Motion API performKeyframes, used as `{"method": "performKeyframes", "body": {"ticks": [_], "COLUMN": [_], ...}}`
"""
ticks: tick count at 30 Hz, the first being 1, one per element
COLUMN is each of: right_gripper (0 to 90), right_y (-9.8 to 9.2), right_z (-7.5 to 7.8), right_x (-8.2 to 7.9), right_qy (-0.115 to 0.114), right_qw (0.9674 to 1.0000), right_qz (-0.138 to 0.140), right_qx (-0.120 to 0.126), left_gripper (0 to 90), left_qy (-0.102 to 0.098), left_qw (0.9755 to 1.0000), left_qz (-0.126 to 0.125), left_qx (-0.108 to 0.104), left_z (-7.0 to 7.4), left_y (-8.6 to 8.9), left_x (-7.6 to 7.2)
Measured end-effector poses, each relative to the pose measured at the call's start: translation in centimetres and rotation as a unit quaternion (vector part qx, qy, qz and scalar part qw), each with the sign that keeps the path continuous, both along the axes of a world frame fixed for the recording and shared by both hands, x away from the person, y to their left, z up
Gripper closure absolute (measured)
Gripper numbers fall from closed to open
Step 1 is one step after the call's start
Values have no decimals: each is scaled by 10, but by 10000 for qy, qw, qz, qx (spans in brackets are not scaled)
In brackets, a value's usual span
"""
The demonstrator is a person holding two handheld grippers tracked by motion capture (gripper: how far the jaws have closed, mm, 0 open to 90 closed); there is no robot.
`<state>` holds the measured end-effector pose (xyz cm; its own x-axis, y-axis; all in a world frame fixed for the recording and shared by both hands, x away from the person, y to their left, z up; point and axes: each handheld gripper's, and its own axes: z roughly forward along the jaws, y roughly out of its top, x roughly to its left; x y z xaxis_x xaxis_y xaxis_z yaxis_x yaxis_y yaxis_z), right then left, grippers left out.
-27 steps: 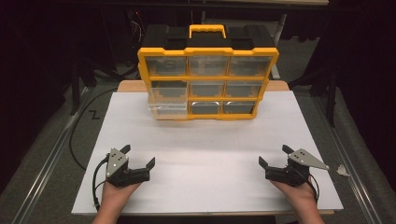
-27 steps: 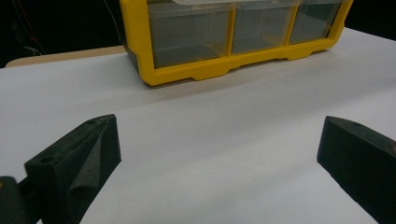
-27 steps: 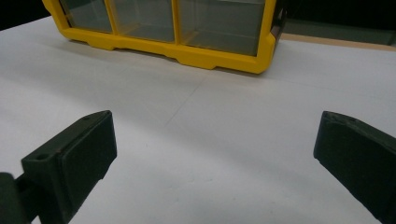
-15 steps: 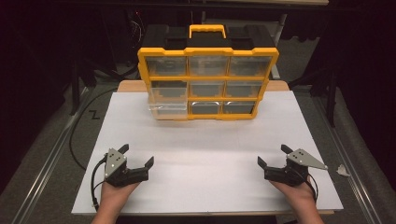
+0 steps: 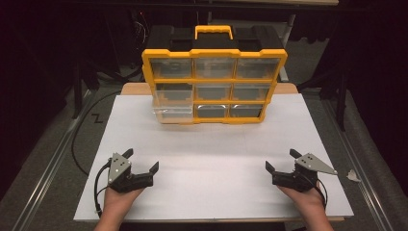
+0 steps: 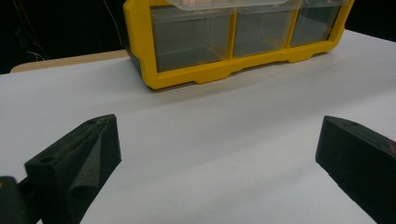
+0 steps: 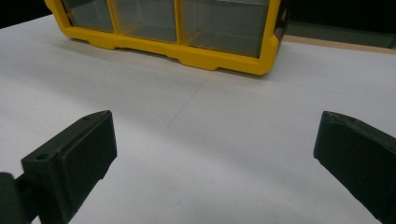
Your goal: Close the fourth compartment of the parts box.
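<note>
High view: the yellow organizer case [image 5: 214, 84] stands upright at twelve o'clock on the white table [image 5: 211, 159], one clear drawer [image 5: 172, 109] at its lower left pulled partly out. The left gripper [image 5: 140, 160] rests at seven o'clock, the right gripper [image 5: 280, 159] at five o'clock, both well apart from the case, jaws spread wide and empty.

Left gripper view: jaws gape over bare table, case [image 6: 233, 39] at twelve o'clock.

Right gripper view: jaws gape, empty, case [image 7: 173, 32] at eleven o'clock.

No readable text, label, brand, number or sign appears on anything in these views.
</note>
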<state>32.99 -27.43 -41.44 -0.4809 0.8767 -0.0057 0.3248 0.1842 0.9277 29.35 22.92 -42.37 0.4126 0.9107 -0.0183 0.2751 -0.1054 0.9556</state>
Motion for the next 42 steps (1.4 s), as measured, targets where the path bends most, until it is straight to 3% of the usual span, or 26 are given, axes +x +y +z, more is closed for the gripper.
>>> {"method": "performKeyframes", "body": {"ticks": [28, 42], "right_gripper": [7, 7], "right_y": [0, 0], "right_z": [0, -1], "right_x": [1, 2], "right_qy": [0, 3], "right_qw": [10000, 10000], "right_qz": [-16, -12], "right_qx": [-19, -28], "left_gripper": [179, 367], "left_qy": [-58, -181], "left_qw": [9999, 9998], "left_qz": [84, 84], "left_qx": [15, 69], "left_z": [1, 1], "left_y": [2, 2], "left_x": [-1, -4]}}
